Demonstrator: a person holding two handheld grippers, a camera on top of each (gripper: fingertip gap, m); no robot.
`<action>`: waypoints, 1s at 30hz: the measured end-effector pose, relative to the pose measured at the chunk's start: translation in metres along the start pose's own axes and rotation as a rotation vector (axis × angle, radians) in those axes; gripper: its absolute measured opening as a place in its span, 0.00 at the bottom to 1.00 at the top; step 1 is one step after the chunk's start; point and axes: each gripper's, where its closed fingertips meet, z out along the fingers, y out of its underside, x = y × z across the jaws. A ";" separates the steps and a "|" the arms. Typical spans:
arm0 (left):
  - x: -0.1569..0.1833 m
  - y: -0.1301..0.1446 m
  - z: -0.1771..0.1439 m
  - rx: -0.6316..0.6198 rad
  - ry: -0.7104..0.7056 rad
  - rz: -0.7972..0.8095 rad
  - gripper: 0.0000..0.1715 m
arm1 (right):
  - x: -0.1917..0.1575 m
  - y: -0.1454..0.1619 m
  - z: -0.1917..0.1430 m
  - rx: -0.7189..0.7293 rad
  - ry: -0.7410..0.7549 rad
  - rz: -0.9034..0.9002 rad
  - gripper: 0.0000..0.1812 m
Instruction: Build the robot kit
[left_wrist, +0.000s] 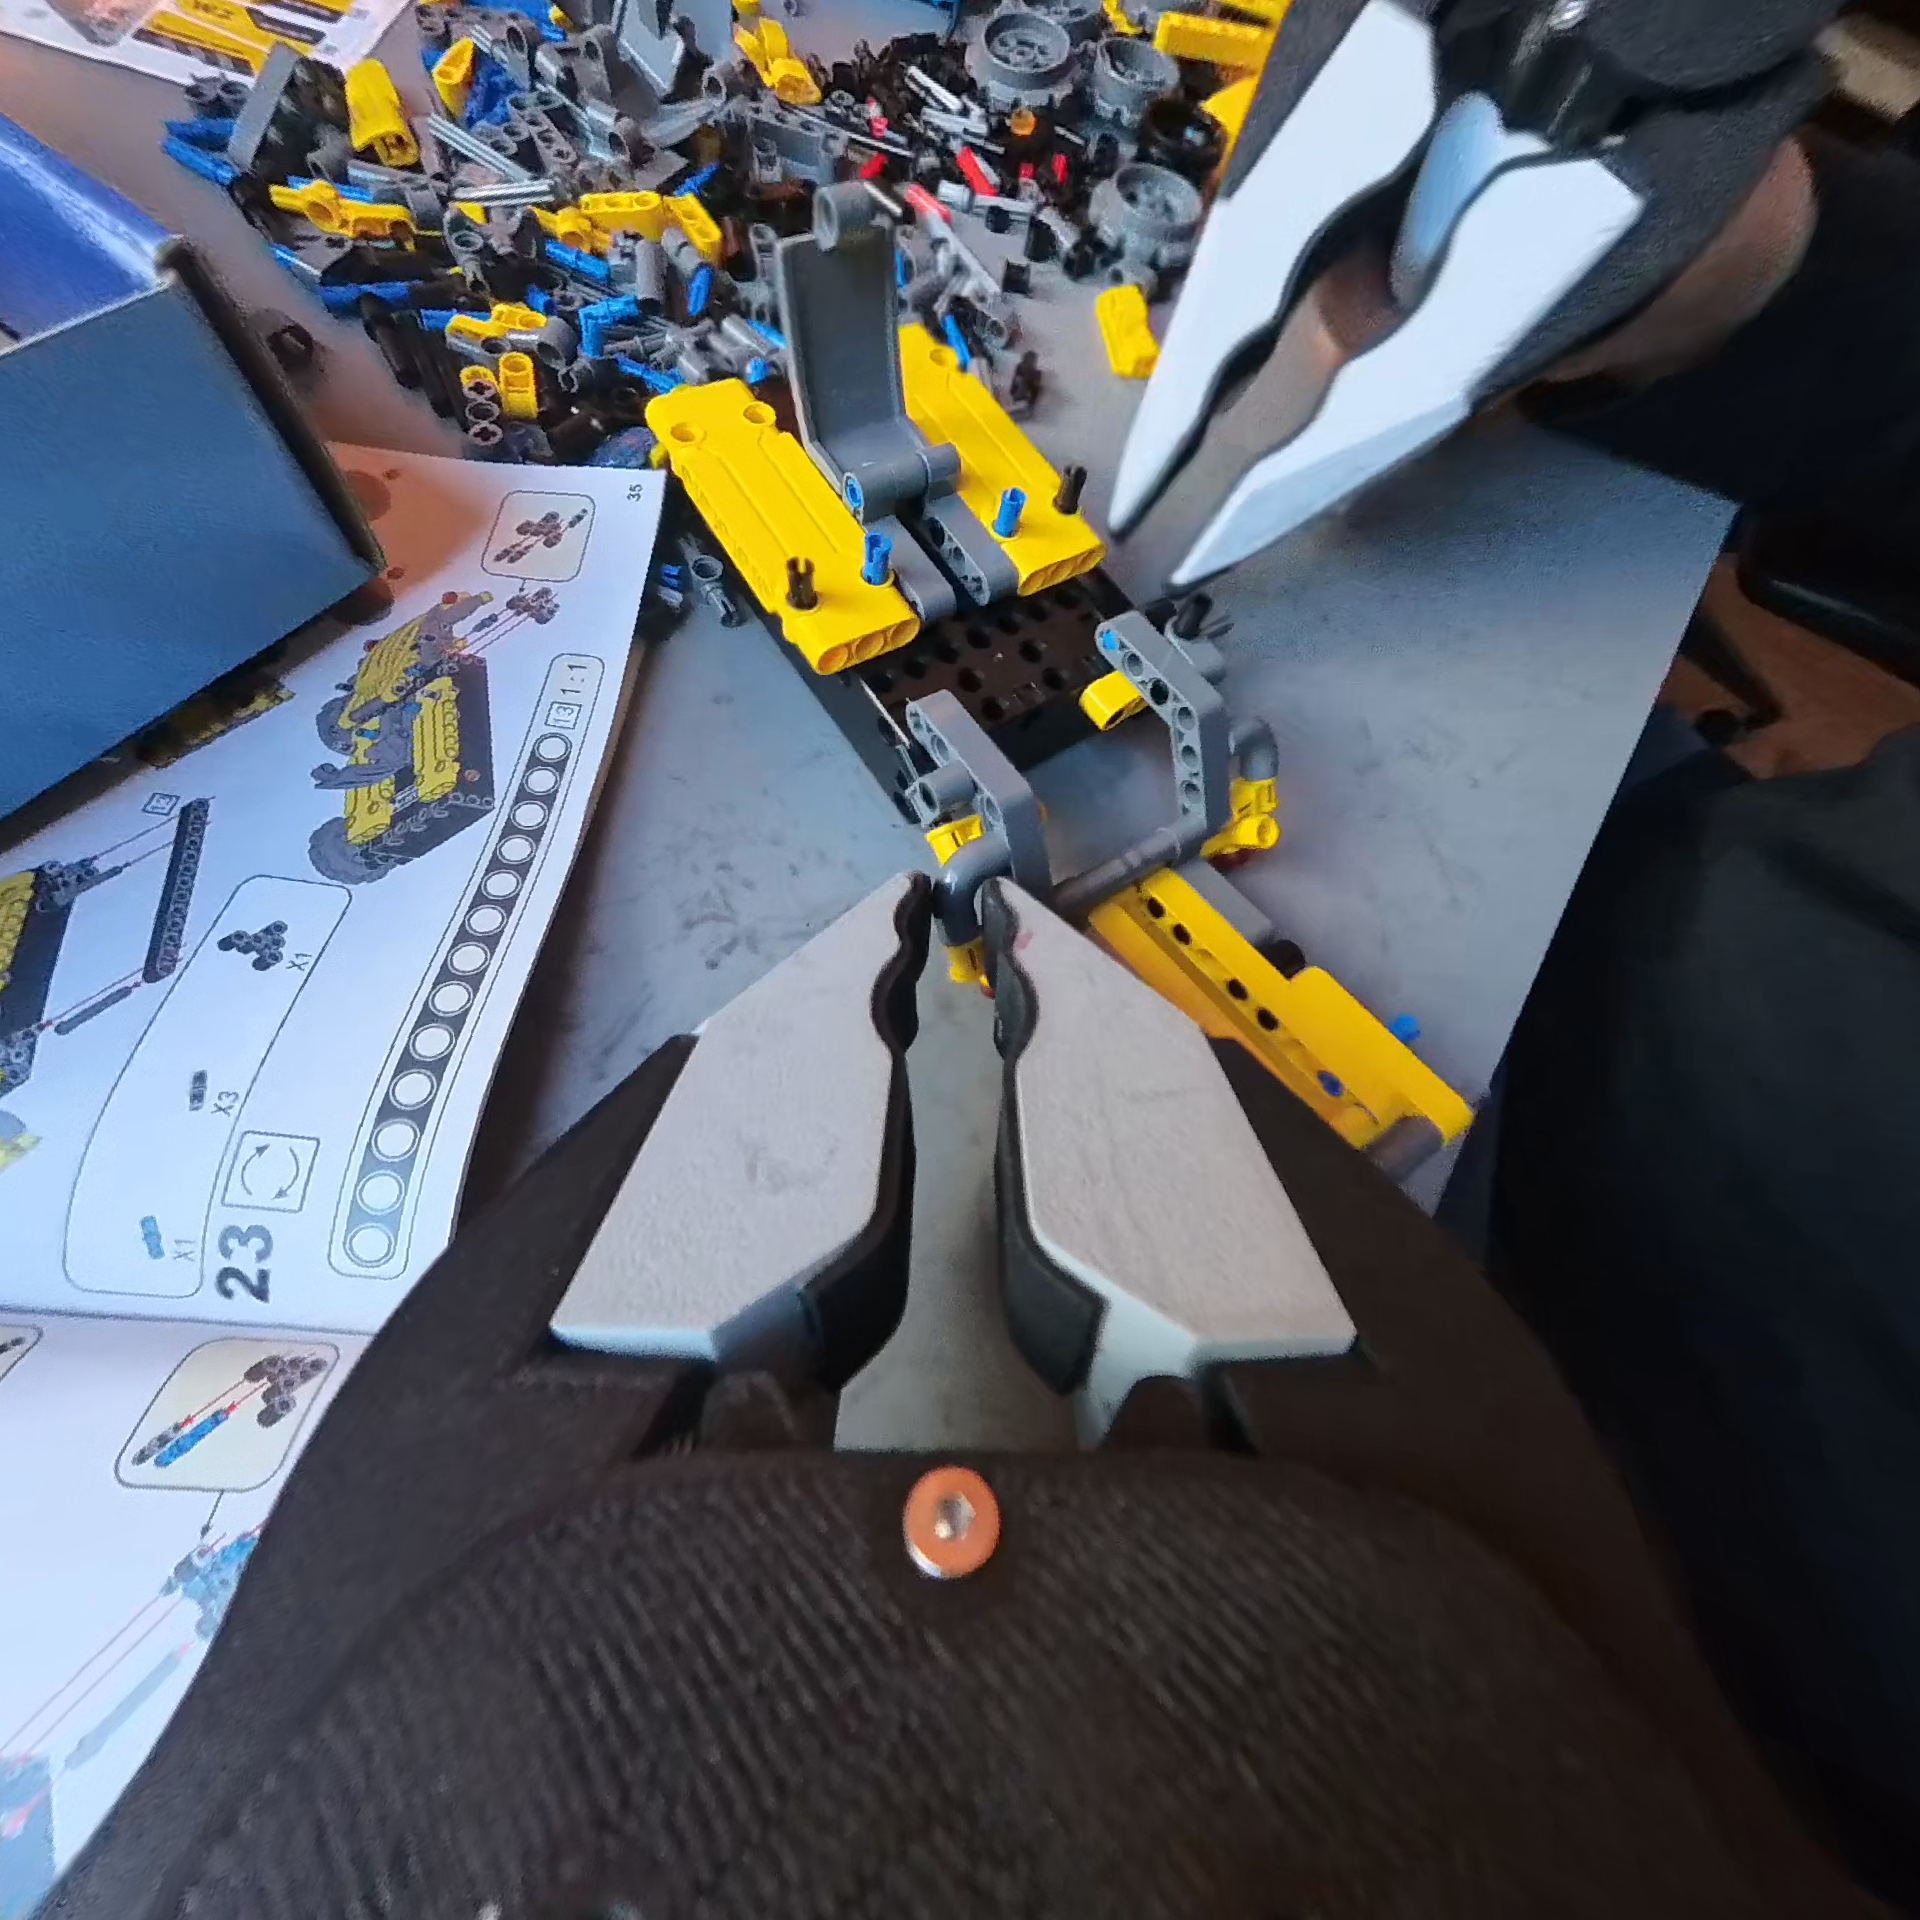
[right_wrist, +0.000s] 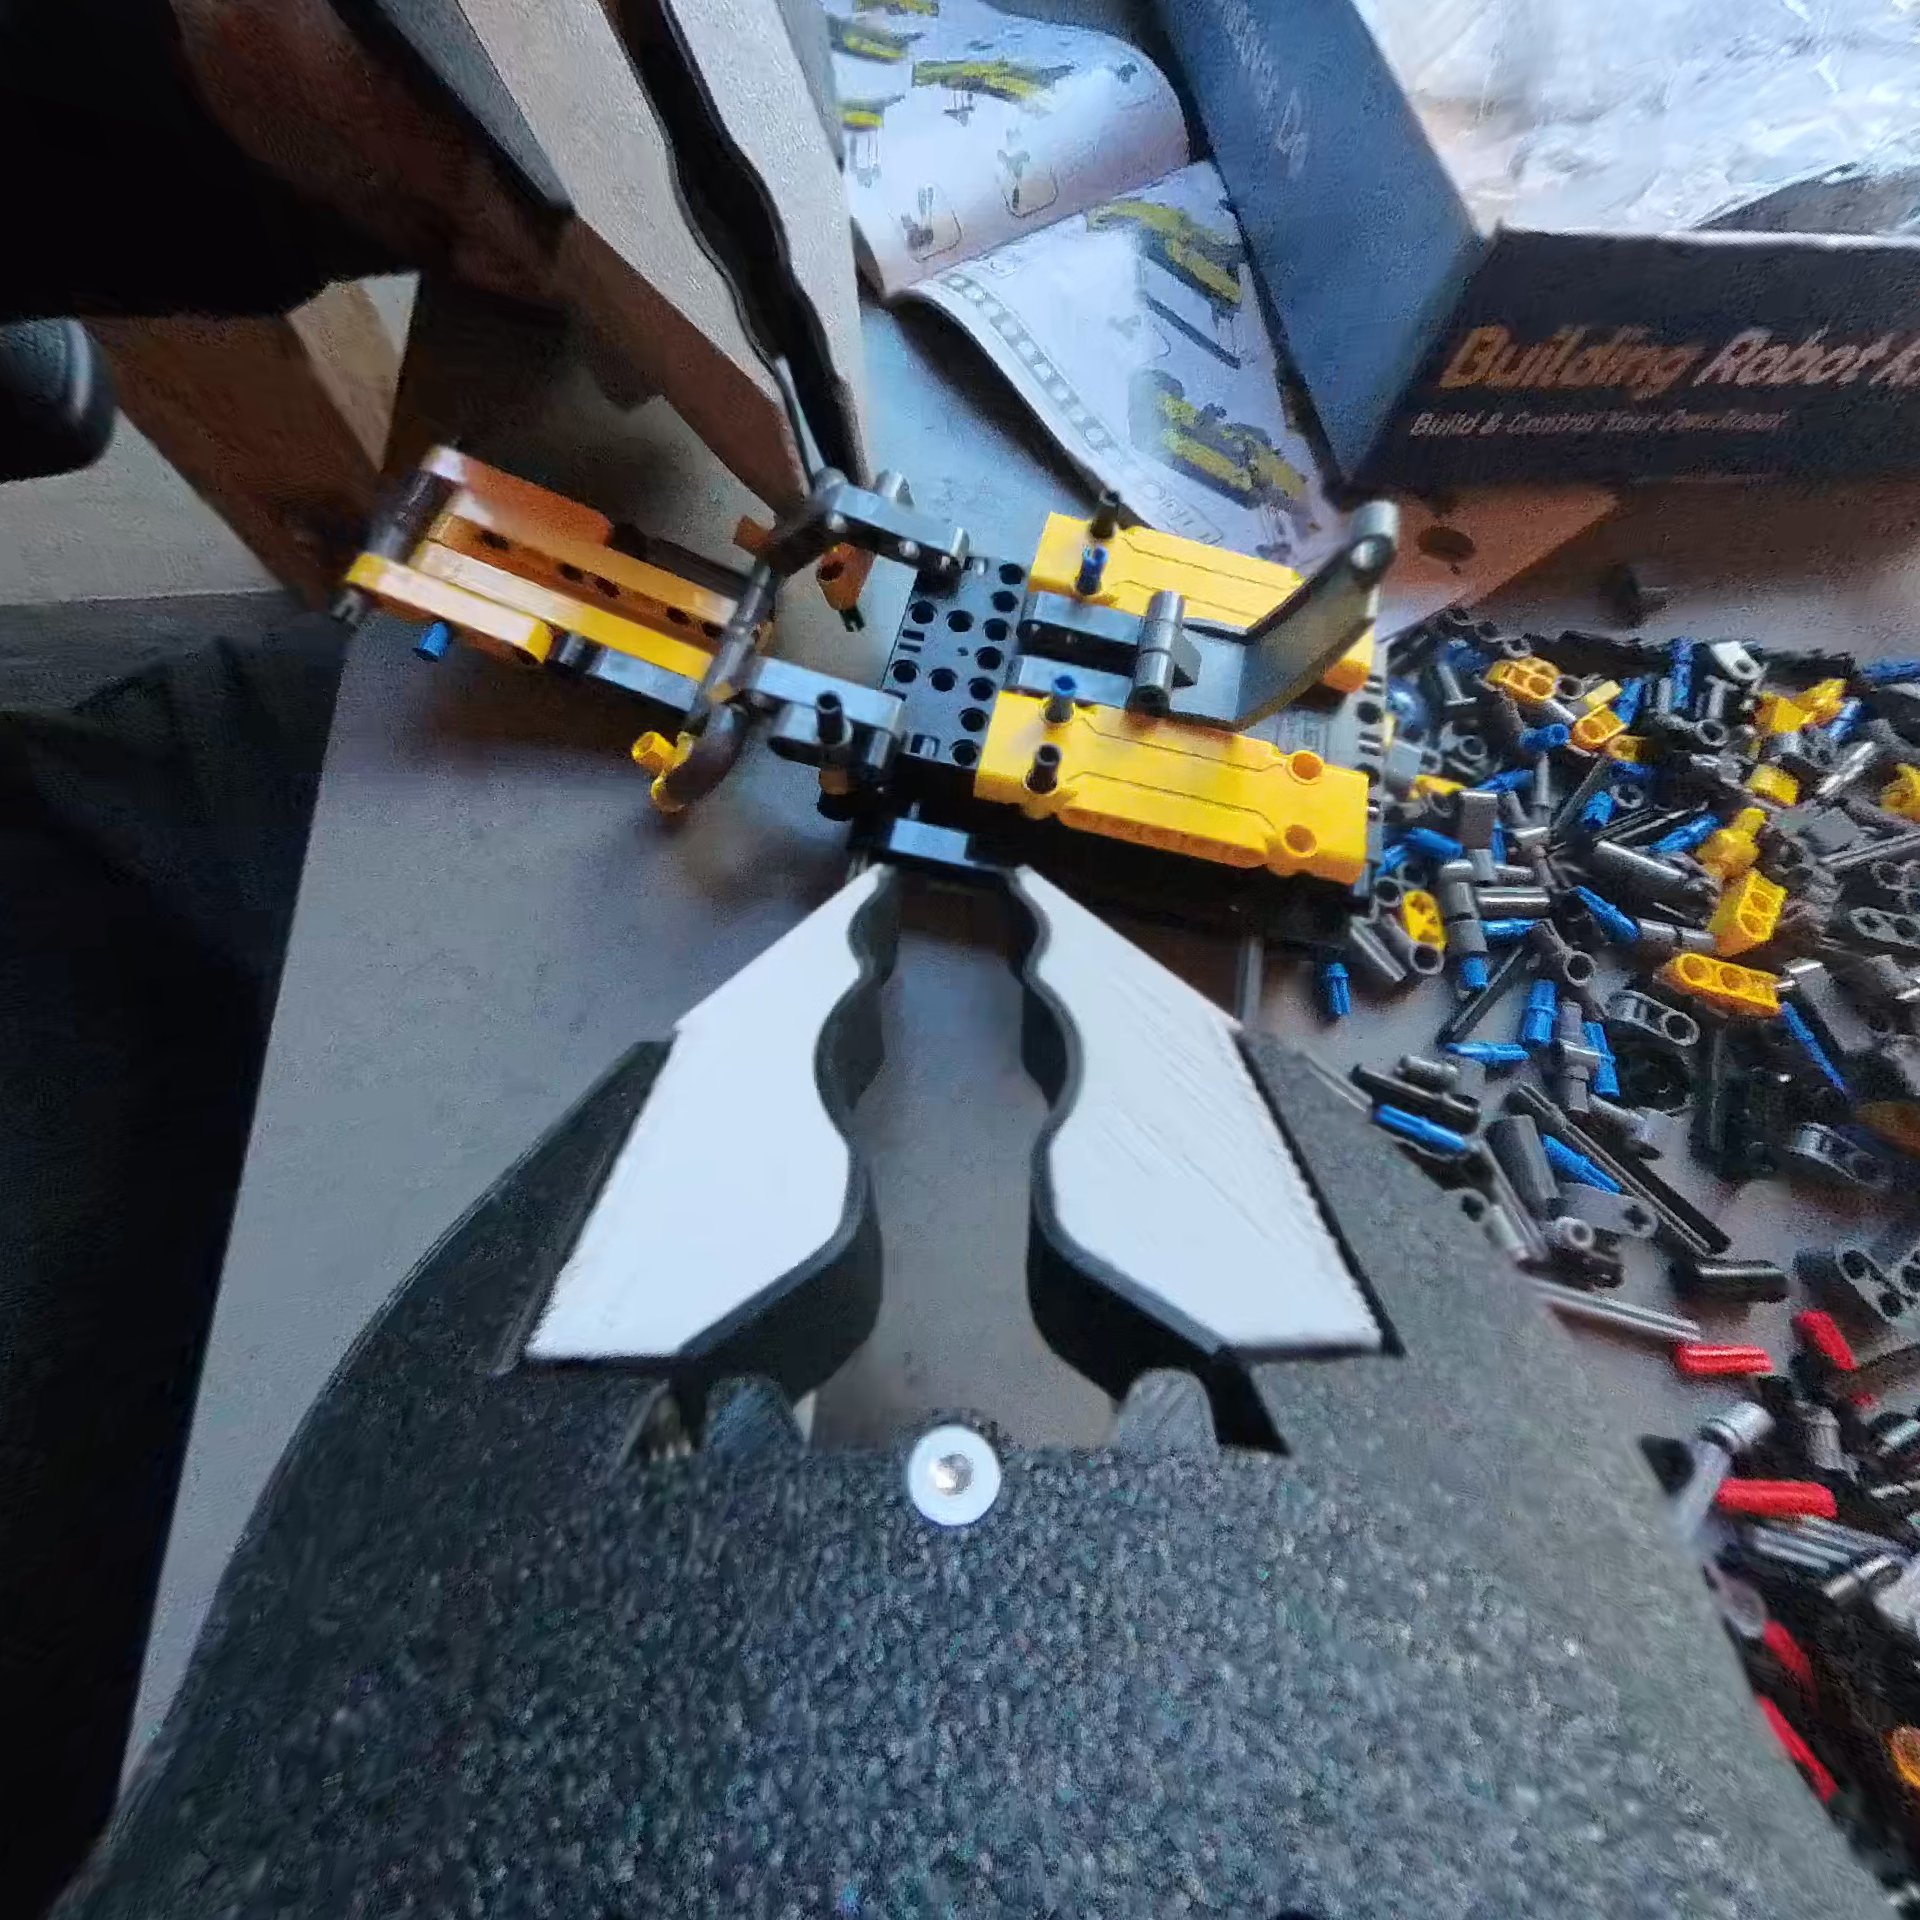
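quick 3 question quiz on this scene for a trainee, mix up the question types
1. True or false: the left gripper has its tips closed on a grey bent piece at one end of the model.
2. Multiple choice: the right gripper is A) shut on a blue pin, B) open with its tips at the model's black side edge, C) resting in the loose parts pile.
3. Fill in: the open booklet lies partly under the corner of a dark ____.

Key: 1 true; 2 B; 3 box
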 end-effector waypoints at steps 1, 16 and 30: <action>0.000 0.000 0.001 -0.003 -0.012 0.011 0.03 | 0.000 -0.002 -0.002 0.017 0.024 -0.021 0.14; -0.011 -0.002 -0.001 0.012 -0.106 -0.001 0.03 | 0.035 0.006 -0.001 -0.035 0.219 0.059 0.19; 0.000 -0.016 -0.006 0.108 -0.065 0.065 0.03 | 0.025 -0.014 -0.006 0.073 0.219 -0.042 0.19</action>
